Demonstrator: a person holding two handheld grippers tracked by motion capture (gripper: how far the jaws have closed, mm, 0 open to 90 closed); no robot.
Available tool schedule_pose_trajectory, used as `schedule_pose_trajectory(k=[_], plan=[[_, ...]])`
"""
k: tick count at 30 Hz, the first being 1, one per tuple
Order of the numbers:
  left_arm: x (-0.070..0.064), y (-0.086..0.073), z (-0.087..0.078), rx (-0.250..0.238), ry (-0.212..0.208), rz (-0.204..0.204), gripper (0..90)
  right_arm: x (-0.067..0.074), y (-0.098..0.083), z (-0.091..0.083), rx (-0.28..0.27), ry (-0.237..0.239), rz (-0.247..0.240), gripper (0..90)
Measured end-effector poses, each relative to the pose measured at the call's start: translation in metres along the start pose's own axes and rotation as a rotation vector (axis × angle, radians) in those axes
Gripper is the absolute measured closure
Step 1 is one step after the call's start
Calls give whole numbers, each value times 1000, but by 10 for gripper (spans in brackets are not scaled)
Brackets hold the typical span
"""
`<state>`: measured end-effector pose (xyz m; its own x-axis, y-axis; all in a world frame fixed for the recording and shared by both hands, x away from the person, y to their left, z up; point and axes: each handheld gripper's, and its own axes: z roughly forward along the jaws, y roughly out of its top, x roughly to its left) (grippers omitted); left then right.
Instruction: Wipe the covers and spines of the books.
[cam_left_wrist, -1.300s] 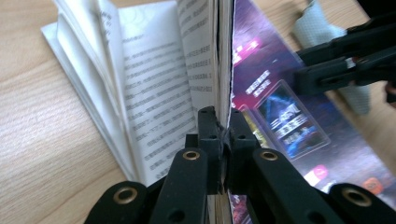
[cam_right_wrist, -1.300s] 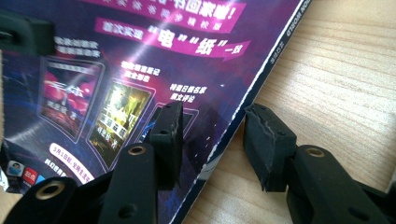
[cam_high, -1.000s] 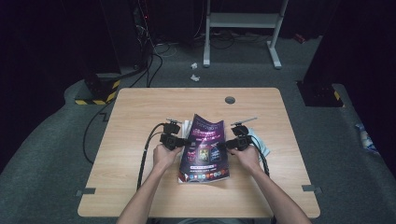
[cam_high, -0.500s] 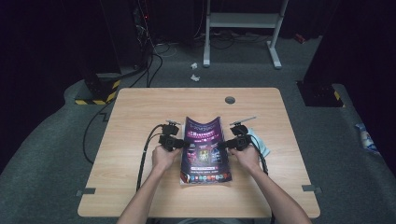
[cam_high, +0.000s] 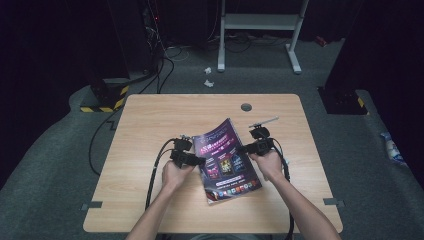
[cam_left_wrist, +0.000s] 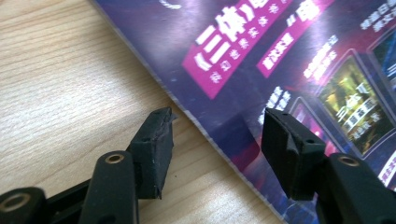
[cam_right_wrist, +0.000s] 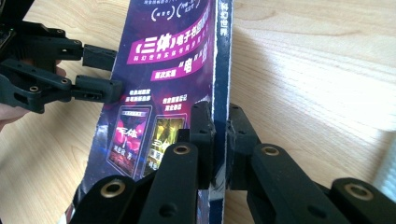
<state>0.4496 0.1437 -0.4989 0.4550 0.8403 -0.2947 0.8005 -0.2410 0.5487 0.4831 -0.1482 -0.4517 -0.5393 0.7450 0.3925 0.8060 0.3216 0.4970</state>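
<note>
Left hand-held gripper (cam_high: 201, 161): sat just left of centre in the high view, at the magazine's left edge; its jaws had just been opening and stood apart.
Left gripper view: the two black pads (cam_left_wrist: 154, 151) were spread, one over bare wood, the other over the purple cover; the magazine's edge ran between them, pressed by neither pad.
Right hand-held gripper (cam_high: 246, 148): sat right of centre in the high view, at the magazine's right edge; its jaws had just been closing and were clamped on the magazine.
Right gripper view: both pads (cam_right_wrist: 204, 135) pressed the magazine's spine edge from either side, the spine standing up between them in the middle of the frame.
Magazine (cam_high: 227, 160): purple cover with white and pink print, lower centre of the high view, tilted with its right side raised off the wood.
Bench (cam_high: 150, 120): light wood, across the middle of the high view, with a small round dark hole (cam_high: 246, 107) near its top edge.
Cables (cam_high: 155, 172): black, trailing from each tool toward the bottom of the frame.
</note>
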Motion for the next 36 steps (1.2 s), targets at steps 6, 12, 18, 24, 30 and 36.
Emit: schedule_pose_trajectory(k=[6,12,18,24,30,36], plan=[[4,-7,-3,-14,45,16,387,3,4,-14,3,-8,-20,838],[10,-13,-10,-43,86,14,378,9,12,-32,-3,-29,-50,838],[16,-20,-18,-74,142,34,375,11,22,-51,0,-50,-63,839],[25,-26,-24,-79,188,33,371,8,33,-70,5,-80,-61,839],[33,-31,-29,-93,220,26,367,6,46,-90,21,-131,-53,839],[39,-40,-31,-123,263,22,366,-2,57,-105,43,-201,-39,838]])
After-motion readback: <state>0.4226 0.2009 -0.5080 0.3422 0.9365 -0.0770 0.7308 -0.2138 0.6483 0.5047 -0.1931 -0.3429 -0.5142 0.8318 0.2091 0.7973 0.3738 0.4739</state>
